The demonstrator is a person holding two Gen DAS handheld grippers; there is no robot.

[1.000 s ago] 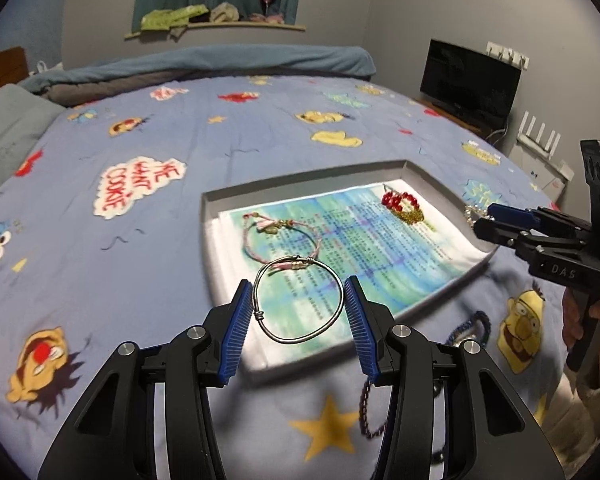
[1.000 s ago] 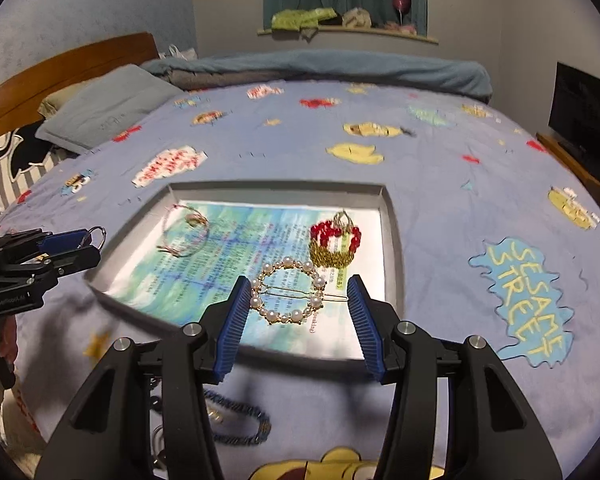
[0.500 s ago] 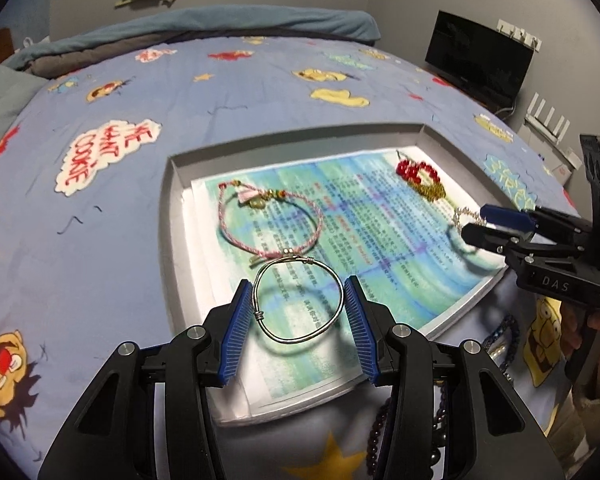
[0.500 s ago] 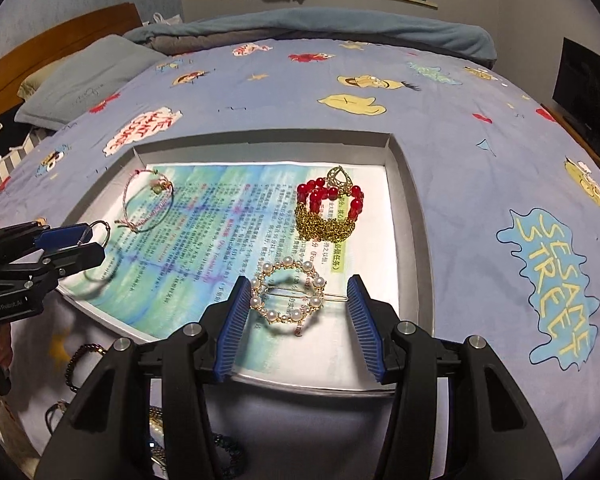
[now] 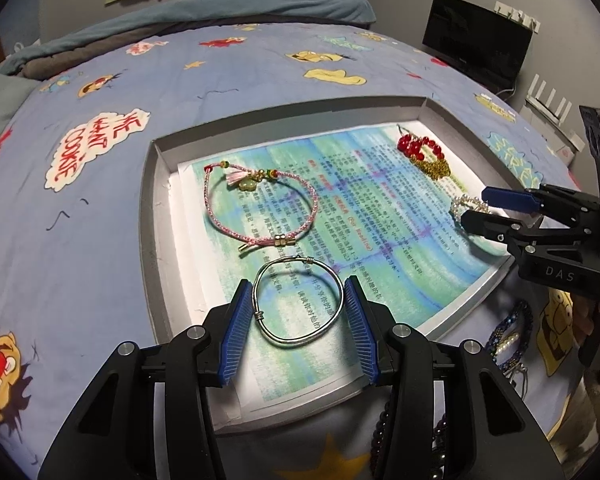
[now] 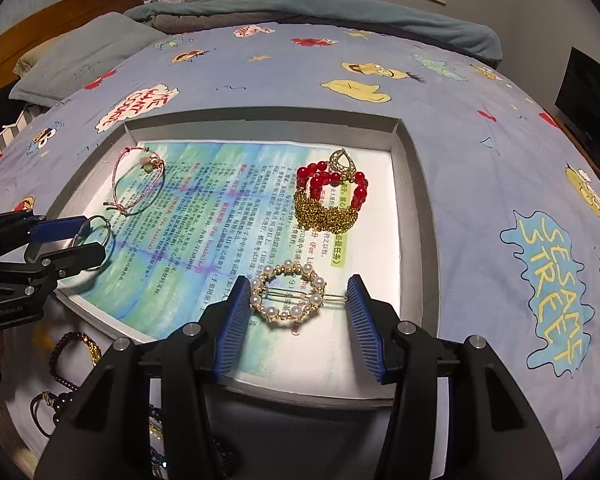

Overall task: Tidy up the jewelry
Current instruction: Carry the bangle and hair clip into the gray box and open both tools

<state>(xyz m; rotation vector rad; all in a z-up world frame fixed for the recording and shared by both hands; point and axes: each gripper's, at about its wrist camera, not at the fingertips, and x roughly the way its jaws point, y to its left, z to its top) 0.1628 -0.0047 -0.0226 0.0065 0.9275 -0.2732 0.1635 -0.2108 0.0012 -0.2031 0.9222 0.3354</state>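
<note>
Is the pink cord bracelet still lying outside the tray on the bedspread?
No: in the left wrist view the pink cord bracelet lies inside the grey tray, on the printed sheet.

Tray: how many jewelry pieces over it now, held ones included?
4: pink cord bracelet far left, red-gold bracelet far right, silver bangle in left gripper, pearl clip in right gripper.
</note>
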